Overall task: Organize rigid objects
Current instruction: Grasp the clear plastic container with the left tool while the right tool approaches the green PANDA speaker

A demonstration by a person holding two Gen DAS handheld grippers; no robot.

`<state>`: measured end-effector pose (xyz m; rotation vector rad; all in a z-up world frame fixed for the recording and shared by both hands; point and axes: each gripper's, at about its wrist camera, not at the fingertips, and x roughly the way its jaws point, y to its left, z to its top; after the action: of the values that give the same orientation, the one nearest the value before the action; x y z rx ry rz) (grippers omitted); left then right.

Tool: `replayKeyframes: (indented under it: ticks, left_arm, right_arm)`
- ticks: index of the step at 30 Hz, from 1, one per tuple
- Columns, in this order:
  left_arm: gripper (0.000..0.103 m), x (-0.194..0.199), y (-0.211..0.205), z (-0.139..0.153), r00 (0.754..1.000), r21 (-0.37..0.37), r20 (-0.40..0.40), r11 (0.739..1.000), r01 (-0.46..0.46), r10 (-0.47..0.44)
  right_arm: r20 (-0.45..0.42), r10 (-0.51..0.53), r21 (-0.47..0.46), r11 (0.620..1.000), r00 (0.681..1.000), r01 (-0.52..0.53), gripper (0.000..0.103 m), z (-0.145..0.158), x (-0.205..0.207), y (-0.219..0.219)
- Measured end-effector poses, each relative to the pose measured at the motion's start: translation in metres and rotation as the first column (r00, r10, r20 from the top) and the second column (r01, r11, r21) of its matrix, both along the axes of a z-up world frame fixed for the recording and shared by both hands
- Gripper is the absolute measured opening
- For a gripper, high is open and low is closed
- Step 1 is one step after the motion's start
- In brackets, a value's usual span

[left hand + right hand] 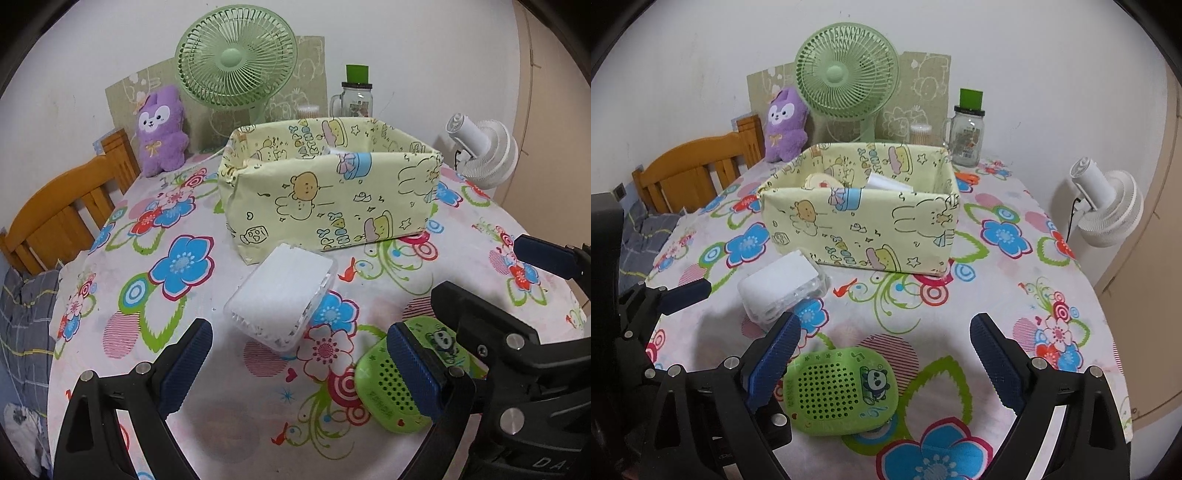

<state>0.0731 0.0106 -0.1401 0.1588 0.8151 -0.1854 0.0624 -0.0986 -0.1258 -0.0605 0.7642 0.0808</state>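
Note:
A yellow cartoon-print fabric box (332, 195) (860, 229) stands mid-table, with a round item and white items inside. A clear plastic case with white contents (282, 295) (783, 288) lies in front of it. A green perforated panda speaker (842, 391) (395, 384) lies nearest. My left gripper (299, 373) is open, the white case just ahead between its fingers. My right gripper (886, 362) is open around the green speaker, not touching it on the right side; it also shows in the left wrist view (480, 280).
A green desk fan (236, 59), a purple plush (160, 129), a glass jar with a green lid (967, 129) and a cotton-swab tub (919, 133) stand at the back. A white fan (1108, 206) is off the right edge. A wooden chair (62, 214) is left.

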Motion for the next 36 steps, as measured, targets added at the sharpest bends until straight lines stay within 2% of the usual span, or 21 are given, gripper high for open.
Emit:
replayKeyframes:
  ticks: [19,33,36]
  left_arm:
    - [0.097,0.040,0.003,-0.022,0.998,0.046,-0.029,0.998,0.050,-0.049]
    - [0.096,0.056,0.000,-0.033,0.993,0.048,-0.039,0.993,0.109,-0.107]
    - [0.093,0.058,-0.002,-0.035,0.992,0.055,-0.047,0.992,0.117,-0.115]
  right_arm:
    - [-0.052,-0.038,0.006,0.999,0.998,0.038,0.095,-0.026,0.039,0.007]
    - [-0.087,-0.066,0.020,0.997,0.994,0.068,0.095,-0.038,0.054,0.005]
    - [-0.096,-0.074,0.022,0.997,0.993,0.076,0.095,-0.040,0.057,0.003]
